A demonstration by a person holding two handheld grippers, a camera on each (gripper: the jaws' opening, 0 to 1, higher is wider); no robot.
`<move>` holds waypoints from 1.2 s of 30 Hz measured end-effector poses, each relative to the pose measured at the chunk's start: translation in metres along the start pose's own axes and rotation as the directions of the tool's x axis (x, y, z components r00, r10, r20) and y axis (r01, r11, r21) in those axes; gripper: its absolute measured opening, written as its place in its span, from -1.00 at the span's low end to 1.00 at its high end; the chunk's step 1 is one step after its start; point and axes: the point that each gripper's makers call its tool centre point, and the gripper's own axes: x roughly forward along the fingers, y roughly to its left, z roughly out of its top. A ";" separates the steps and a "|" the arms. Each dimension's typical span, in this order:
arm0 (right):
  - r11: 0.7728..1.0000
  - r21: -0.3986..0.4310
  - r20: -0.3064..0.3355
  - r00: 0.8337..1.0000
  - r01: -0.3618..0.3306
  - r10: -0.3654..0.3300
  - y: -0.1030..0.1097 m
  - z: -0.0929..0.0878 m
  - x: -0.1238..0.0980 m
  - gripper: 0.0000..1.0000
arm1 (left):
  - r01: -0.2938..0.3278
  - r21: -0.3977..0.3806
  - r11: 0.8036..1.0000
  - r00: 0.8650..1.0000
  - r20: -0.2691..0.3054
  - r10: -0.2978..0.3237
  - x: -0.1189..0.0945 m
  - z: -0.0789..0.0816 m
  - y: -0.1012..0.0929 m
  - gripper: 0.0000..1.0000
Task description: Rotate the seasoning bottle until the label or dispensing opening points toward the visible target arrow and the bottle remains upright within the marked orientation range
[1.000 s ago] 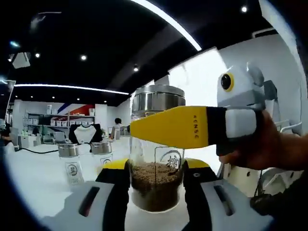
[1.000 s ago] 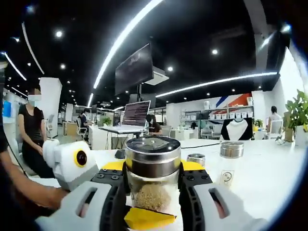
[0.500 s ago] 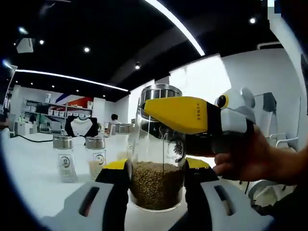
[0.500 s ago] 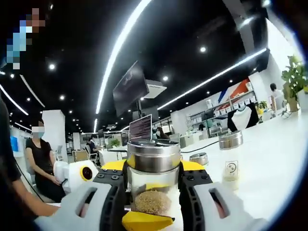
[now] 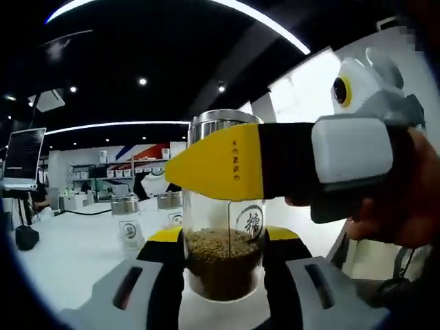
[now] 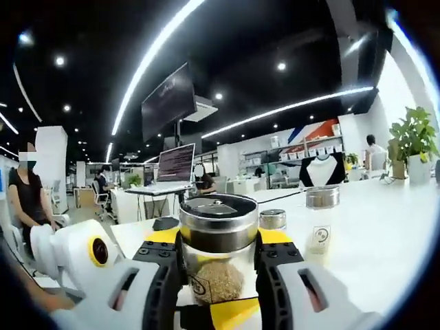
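Holding the seasoning bottle (image 5: 223,234) between both hand-held grippers, the left (image 5: 223,265) clamped low and the right (image 6: 218,265) under the lid (image 6: 218,221), we risked tipping it on the desk (image 6: 371,234) if they twisted unevenly.

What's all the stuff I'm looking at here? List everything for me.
Seasoning bottle: one, clear glass, steel cap, brown grains; between both tongs.
Spare bottles: two, glass, steel caps; on the table behind.
Table: one, white.
Laptop: one, open; on a far desk.
Hanging screen: one, dark; overhead.
Plant: one, green; right edge.
Left tongs: black and yellow; around bottle's base.
Right tongs: black and yellow; around bottle below the cap.
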 end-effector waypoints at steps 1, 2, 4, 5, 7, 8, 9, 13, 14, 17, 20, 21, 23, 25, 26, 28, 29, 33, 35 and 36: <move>1.000 -0.002 -0.003 1.000 0.002 -0.002 0.001 0.000 0.002 -0.21 | -0.005 0.000 1.000 1.000 0.000 0.005 0.000 0.000 0.001 -0.09; 1.000 -0.005 -0.008 1.000 0.007 -0.007 0.000 0.000 0.003 -0.21 | -0.013 0.003 1.000 1.000 -0.001 0.013 0.000 0.000 0.002 -0.10; 0.999 -0.027 -0.028 0.999 0.032 -0.032 0.000 -0.002 0.004 -0.22 | -0.013 -0.003 1.000 1.000 -0.009 0.013 0.000 -0.001 0.003 -0.10; 0.998 -0.042 -0.029 0.999 0.037 -0.038 0.000 -0.002 0.004 -0.22 | -0.013 -0.006 1.000 1.000 -0.010 0.012 0.000 -0.002 0.003 -0.10; 0.997 -0.066 -0.036 0.998 0.050 -0.053 -0.003 -0.003 0.005 -0.23 | 0.031 -0.038 0.999 0.999 -0.023 -0.032 0.005 -0.004 0.001 -0.09; 0.998 -0.015 -0.027 0.998 0.057 -0.057 -0.009 -0.003 0.004 -0.23 | 0.034 -0.033 0.999 0.999 -0.025 -0.034 0.006 -0.004 0.002 -0.09; 0.998 0.024 0.002 0.999 0.051 -0.051 -0.012 0.001 0.004 -0.24 | 0.042 0.028 0.999 0.999 0.007 -0.042 0.006 0.001 0.001 -0.09; 0.999 0.023 0.044 0.999 0.032 -0.033 -0.025 0.015 -0.001 -0.24 | 0.095 0.003 0.995 0.995 0.000 -0.095 0.003 0.005 -0.005 -0.13; 0.999 0.029 0.040 0.999 0.032 -0.033 -0.029 0.017 -0.002 -0.24 | 0.112 -0.007 0.994 0.994 -0.016 -0.112 0.003 0.002 -0.007 -0.11; 0.998 0.039 0.031 0.999 0.039 -0.040 -0.046 0.020 -0.006 -0.24 | 0.134 0.006 0.991 0.989 -0.058 -0.134 0.002 -0.005 -0.005 0.09; 0.998 0.028 0.004 0.999 0.047 -0.048 -0.059 0.019 -0.009 -0.24 | 0.135 0.006 0.991 0.990 -0.052 -0.135 -0.005 -0.003 0.002 0.12; 0.998 0.025 -0.004 0.999 0.051 -0.051 -0.063 0.018 -0.010 -0.24 | 0.136 0.000 0.991 0.989 -0.052 -0.136 -0.006 -0.003 0.004 0.14; 0.998 0.007 -0.018 0.998 0.063 -0.063 -0.072 0.018 -0.011 -0.24 | 0.140 -0.020 0.990 0.987 -0.074 -0.141 -0.008 -0.006 0.009 0.25; 0.998 -0.006 -0.033 0.998 0.062 -0.062 -0.079 0.017 -0.012 -0.24 | 0.134 -0.027 0.991 0.986 -0.093 -0.136 -0.011 -0.009 0.016 0.37; 0.998 -0.010 -0.038 0.997 0.060 -0.061 -0.082 0.017 -0.013 -0.24 | 0.129 -0.029 0.991 0.987 -0.097 -0.131 -0.013 -0.010 0.019 0.44; 0.997 -0.033 -0.043 0.996 0.074 -0.076 -0.091 0.019 -0.015 -0.24 | 0.121 -0.028 0.992 0.987 -0.101 -0.124 -0.016 -0.011 0.025 0.52; 0.996 -0.044 -0.048 0.995 0.081 -0.083 -0.094 0.020 -0.016 -0.24 | 0.113 -0.028 0.993 0.988 -0.103 -0.115 -0.018 -0.011 0.029 0.56; 0.993 -0.069 -0.061 0.993 0.097 -0.101 -0.109 0.022 -0.018 -0.23 | 0.080 -0.031 0.996 0.990 -0.117 -0.083 -0.023 -0.013 0.042 0.69; 0.990 -0.073 -0.067 0.990 0.118 -0.123 -0.121 0.022 -0.020 -0.23 | 0.052 -0.040 0.998 0.991 -0.122 -0.056 -0.025 -0.013 0.050 0.81; 0.989 -0.079 -0.069 0.989 0.125 -0.130 -0.125 0.022 -0.020 -0.23 | 0.044 -0.045 0.998 0.991 -0.120 -0.049 -0.025 -0.013 0.053 0.83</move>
